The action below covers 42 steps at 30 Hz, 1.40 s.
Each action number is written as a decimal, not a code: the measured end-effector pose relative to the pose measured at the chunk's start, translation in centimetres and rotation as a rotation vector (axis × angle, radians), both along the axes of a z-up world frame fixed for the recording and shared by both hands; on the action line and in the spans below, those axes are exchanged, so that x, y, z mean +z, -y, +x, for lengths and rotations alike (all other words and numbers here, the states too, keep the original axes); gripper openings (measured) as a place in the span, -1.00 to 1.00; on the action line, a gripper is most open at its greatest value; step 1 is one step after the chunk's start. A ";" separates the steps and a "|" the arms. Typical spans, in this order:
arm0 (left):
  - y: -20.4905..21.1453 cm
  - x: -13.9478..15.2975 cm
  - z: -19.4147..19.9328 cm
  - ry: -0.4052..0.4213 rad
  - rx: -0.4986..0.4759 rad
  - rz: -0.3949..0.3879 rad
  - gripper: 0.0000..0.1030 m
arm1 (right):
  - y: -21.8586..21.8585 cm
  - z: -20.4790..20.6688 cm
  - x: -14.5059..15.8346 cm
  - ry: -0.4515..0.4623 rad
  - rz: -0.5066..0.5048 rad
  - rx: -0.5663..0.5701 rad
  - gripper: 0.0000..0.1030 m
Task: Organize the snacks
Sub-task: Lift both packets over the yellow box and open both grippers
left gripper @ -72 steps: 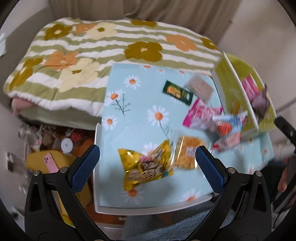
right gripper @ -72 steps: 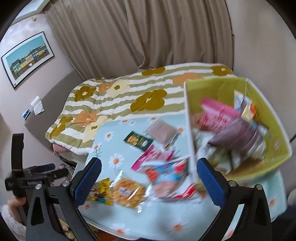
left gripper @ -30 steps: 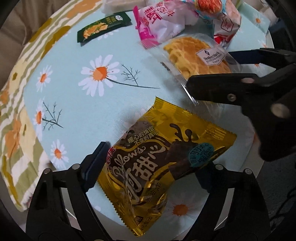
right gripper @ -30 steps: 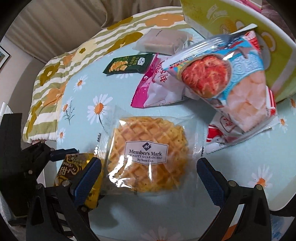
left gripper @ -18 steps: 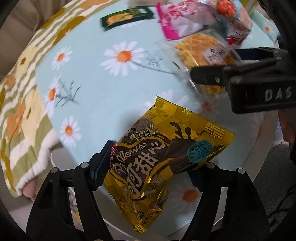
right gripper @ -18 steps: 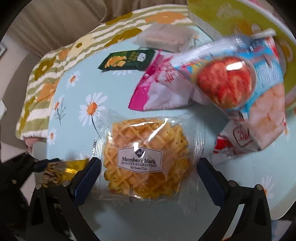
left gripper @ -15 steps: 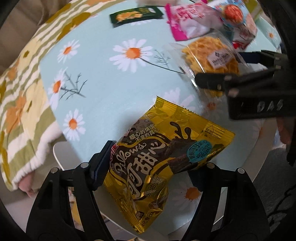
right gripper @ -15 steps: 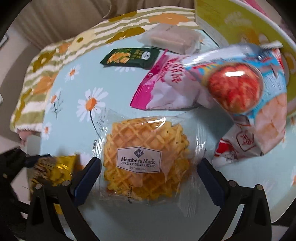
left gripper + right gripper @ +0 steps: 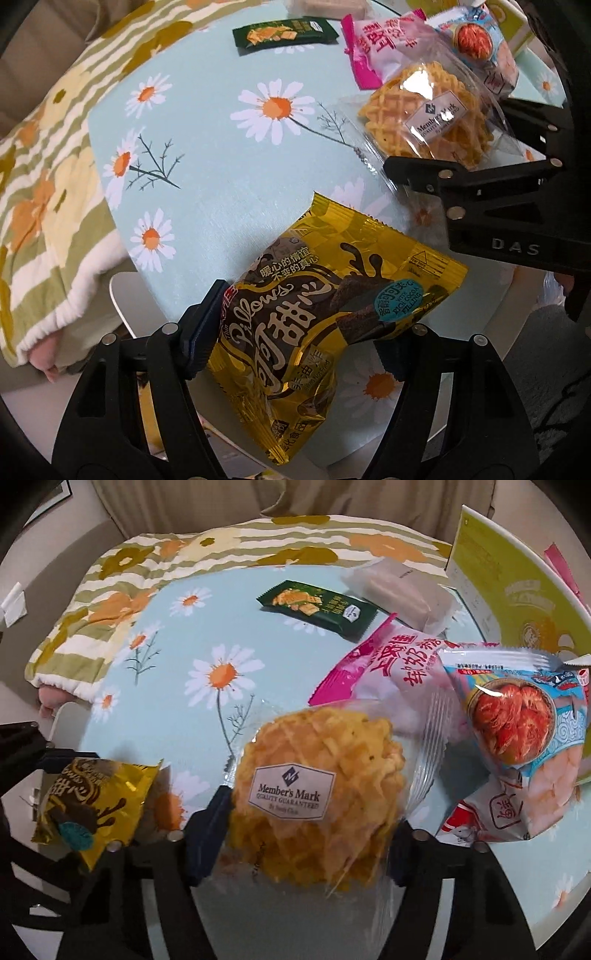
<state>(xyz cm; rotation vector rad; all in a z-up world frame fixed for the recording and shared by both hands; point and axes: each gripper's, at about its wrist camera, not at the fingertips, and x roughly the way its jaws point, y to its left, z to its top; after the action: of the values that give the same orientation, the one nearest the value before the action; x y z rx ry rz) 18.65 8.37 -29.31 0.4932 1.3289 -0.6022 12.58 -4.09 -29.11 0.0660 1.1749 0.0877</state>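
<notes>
My left gripper (image 9: 295,332) is shut on a yellow Pillows snack bag (image 9: 317,314) and holds it above the near edge of the daisy-print table (image 9: 221,155); the bag also shows in the right wrist view (image 9: 88,805). My right gripper (image 9: 303,816) is shut on a clear Member's Mark waffle pack (image 9: 317,786), which also shows in the left wrist view (image 9: 424,110). A pink bag (image 9: 391,661), a shrimp-chip bag (image 9: 517,716), a green packet (image 9: 317,605) and a pale wrapped pack (image 9: 399,587) lie on the table.
A yellow-green box (image 9: 517,602) with snacks stands at the table's right end. A striped flower blanket (image 9: 184,561) lies beyond the table, with curtains behind. A red-and-white packet (image 9: 480,812) lies under the shrimp-chip bag.
My right gripper has closed on the waffle pack, which now bulges between the fingers. My left gripper has risen and drawn back with the yellow bag held.
</notes>
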 end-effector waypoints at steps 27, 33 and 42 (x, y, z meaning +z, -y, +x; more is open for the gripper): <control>10.2 17.4 3.8 0.339 0.149 -0.155 0.33 | 12.7 -0.1 19.3 0.368 0.118 0.078 0.18; 18.7 19.6 5.9 0.341 0.228 -0.231 0.33 | 20.5 1.2 21.9 0.415 0.103 0.107 0.18; 30.2 20.4 9.0 0.334 0.301 -0.290 0.33 | 31.3 4.4 22.4 0.386 0.096 0.100 0.18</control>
<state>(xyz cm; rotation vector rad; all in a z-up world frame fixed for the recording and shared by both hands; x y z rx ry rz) 27.70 -21.79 -8.92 0.1415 0.9540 -0.4301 16.94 -35.36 -6.72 0.0712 0.7875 0.2350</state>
